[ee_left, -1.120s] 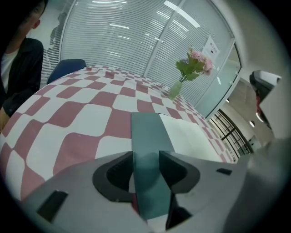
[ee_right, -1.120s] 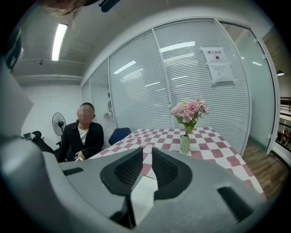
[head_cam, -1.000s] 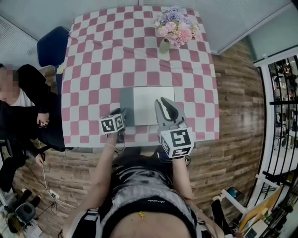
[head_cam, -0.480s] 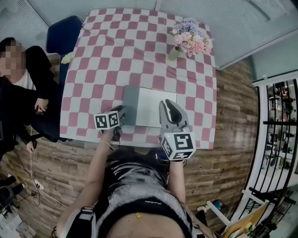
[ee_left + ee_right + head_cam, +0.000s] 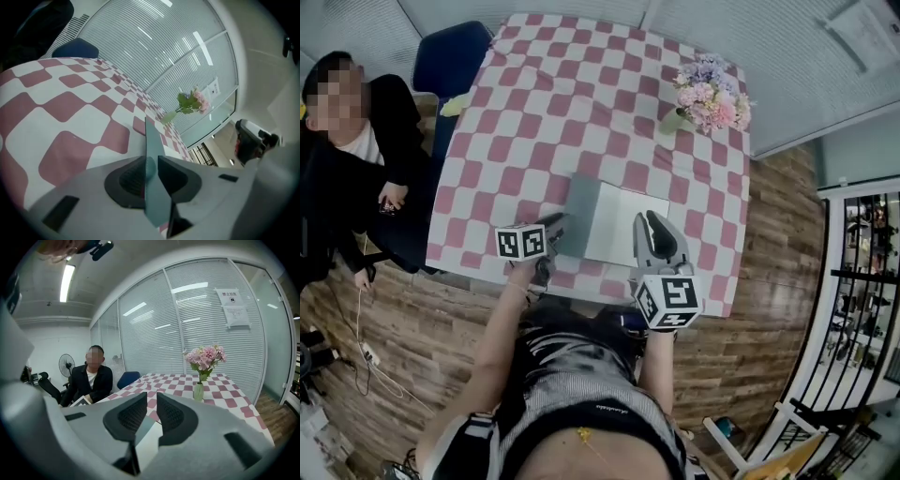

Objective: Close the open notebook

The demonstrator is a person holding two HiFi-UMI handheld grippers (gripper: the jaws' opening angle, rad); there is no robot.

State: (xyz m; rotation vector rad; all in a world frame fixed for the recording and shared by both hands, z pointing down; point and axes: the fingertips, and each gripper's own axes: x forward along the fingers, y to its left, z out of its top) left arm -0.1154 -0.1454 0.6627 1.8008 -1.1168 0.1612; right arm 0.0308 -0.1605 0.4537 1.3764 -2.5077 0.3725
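Observation:
The open notebook lies near the front edge of the checked table (image 5: 534, 103), its white page (image 5: 623, 234) flat. Its grey cover (image 5: 580, 216) is lifted off the table at the left. My left gripper (image 5: 558, 225) has just been closing and is shut on that cover. In the left gripper view the cover (image 5: 151, 140) stands edge-on between the pads of the left gripper (image 5: 151, 161). My right gripper (image 5: 654, 225) hovers over the page's right part. Its jaws (image 5: 152, 401) stand a narrow slit apart with nothing between them.
A vase of pink flowers (image 5: 710, 94) stands at the table's far right corner. A person in a dark jacket (image 5: 356, 159) sits at the left of the table beside a blue chair (image 5: 450, 52). Glass walls with blinds stand behind the table.
The left gripper's jaws have closed on the grey cover and risen with it, so the cover no longer lies flat. The right gripper has stayed in place.

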